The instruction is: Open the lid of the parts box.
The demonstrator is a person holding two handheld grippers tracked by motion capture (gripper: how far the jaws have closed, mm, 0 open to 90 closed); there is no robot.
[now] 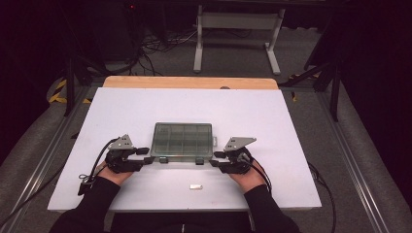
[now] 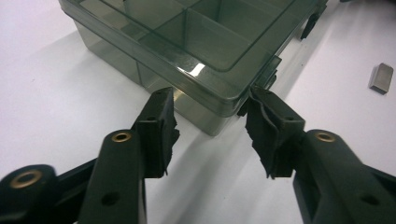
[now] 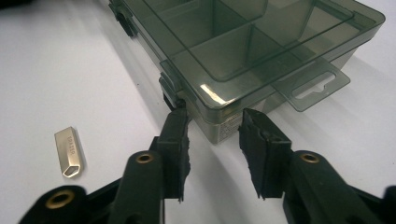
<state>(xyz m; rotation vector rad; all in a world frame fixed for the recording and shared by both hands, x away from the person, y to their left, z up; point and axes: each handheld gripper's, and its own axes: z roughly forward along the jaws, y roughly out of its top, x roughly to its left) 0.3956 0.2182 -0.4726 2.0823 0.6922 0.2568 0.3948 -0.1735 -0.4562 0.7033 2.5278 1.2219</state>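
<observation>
A smoky clear plastic organiser box with its lid closed and divided compartments lies on the white tabletop. My left gripper sits at the box's near-left corner. In the left gripper view the gripper straddles that corner of the box, one jaw by the side wall and the other by a front latch. My right gripper is at the near-right corner. In the right gripper view the gripper brackets the corner of the box, one tip against a latch. Both are part-way open, with gaps at the pads.
A small silver USB stick lies near the table's front edge, between the person's hands; the stick also appears in both gripper views. A hang tab juts from the box's right side. Desk legs and cables stand beyond the table.
</observation>
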